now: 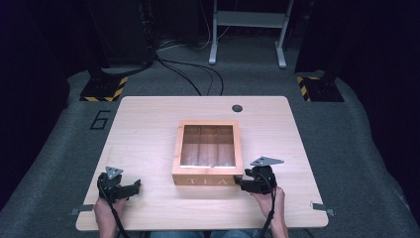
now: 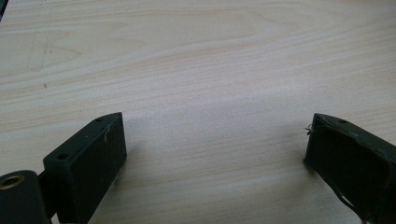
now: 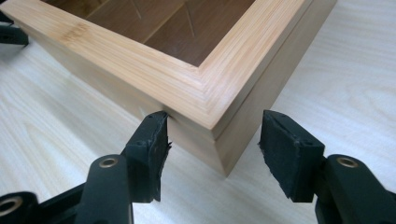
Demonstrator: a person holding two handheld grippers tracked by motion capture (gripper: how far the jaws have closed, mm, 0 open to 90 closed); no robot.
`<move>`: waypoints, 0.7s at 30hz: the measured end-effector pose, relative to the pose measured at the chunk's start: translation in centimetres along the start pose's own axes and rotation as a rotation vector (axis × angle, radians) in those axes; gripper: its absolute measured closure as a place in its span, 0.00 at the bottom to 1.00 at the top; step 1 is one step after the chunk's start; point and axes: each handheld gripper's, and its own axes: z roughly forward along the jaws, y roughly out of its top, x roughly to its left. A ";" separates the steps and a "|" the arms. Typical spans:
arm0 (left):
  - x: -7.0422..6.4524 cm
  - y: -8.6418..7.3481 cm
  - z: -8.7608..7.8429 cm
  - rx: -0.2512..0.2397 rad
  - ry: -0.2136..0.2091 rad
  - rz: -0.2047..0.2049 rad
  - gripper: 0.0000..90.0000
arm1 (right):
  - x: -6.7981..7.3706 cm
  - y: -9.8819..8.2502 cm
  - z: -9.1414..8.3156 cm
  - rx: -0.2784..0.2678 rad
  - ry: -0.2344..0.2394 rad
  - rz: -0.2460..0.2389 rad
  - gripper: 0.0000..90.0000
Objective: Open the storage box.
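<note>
Left gripper: nearest the person at the table's front left, held low over the wood; its jaws stand wide apart with bare tabletop between them, as the left gripper view shows.
Left hand: comes in from the bottom edge and grasps the gripper's body; a cable trails back along the forearm.
Right gripper: front right, a grey three-cornered plate on top, its tips at the near right corner of the tea box.
Right gripper jaws: parted, straddling that corner in the right gripper view; the left pad sits against or just beside the front wall, the right pad stands clear of the side wall; not clamped.
Right hand: holds the gripper from behind, near the front edge.
Tea box, place: about the middle of the table, slightly right of centre, front wall facing the person.
Tea box, make: light wood, square, lid down with a clear window pane; dark dividers show through it; letters TEA on the front wall.
Table hole: small dark round opening near the far edge, well apart from the box.
Floor marking: the figure 6 on grey carpet, beyond the table's far left corner.
</note>
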 end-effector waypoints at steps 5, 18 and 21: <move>0.0 0.0 0.0 0.000 0.000 0.000 0.06 | -0.1 -0.1 -0.2 -0.011 0.005 0.001 0.45; 0.0 0.0 0.0 0.000 0.000 0.000 0.06 | -1.5 -1.4 -2.1 -0.040 -0.040 0.004 0.18; 0.0 0.0 0.0 0.001 0.000 0.000 0.06 | -2.7 -2.1 -2.9 -0.052 -0.088 0.018 0.16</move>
